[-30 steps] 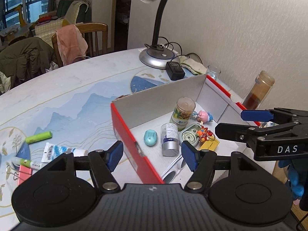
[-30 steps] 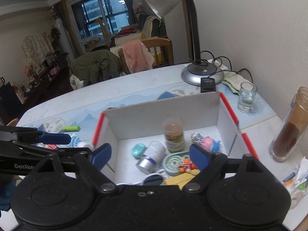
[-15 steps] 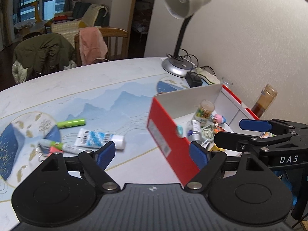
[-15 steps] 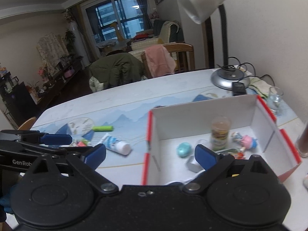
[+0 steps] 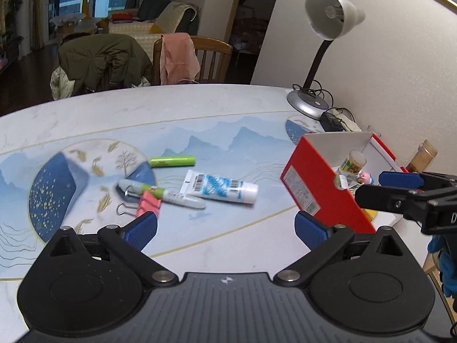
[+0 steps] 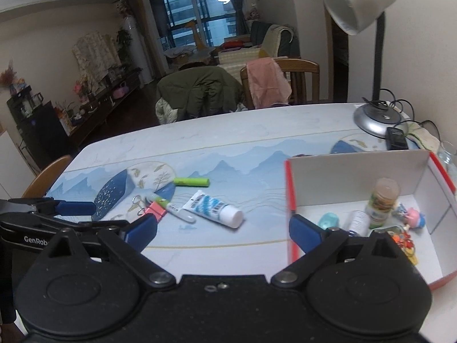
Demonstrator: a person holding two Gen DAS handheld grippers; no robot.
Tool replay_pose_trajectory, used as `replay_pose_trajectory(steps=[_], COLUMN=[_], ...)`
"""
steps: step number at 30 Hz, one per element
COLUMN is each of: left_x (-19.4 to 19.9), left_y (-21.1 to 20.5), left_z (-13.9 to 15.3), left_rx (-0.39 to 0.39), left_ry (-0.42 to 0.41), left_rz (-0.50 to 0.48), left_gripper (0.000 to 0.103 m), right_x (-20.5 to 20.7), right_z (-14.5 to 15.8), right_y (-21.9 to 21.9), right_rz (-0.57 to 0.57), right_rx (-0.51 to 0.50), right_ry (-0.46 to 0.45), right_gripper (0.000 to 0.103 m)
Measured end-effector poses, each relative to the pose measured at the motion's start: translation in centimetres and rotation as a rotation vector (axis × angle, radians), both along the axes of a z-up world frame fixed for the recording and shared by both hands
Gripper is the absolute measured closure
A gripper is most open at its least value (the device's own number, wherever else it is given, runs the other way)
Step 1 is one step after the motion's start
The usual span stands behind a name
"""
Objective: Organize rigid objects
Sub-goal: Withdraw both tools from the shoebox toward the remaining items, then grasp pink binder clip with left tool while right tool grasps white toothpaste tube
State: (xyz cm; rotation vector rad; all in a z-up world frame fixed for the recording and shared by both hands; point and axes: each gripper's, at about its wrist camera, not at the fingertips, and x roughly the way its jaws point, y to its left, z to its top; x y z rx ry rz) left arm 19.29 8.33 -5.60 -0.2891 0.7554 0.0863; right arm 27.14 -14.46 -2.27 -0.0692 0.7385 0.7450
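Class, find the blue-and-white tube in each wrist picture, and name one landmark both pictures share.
Left wrist view: blue-and-white tube lies mid-frame on the table, left of the red box.
Right wrist view: tube lies centre-left, again left of the box.
Shared landmark: the green marker just beyond it.

A red box (image 5: 320, 183) with white inside, a lime-green marker (image 5: 172, 161), a blue-and-white tube (image 5: 220, 186), pink clips (image 5: 148, 203).

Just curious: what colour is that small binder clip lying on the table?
Pink binder clip, with silver wire handles; the left wrist view shows it best.
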Motion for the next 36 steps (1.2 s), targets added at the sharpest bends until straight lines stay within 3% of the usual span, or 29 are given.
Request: replay_pose_trajectory(steps=[18,36], left_x=[-0.9,3.3], left_y=[5.6,6.9], left_z=[-3.5,-8.5], left_rx=[0.018,0.119], left_ry=[-0.052,0.035], left_rz=[0.076,0.034], left_gripper=[0.0,0.0], right_x=[1.8,6.8], right_z=[-2.9,-8.1], right_y=[7.2,12.9], right_rz=[0.077,0.157], right_rx=[-0.12,-0.332], right_ry=[-0.016,-0.005], right_gripper=[0.007,0.02])
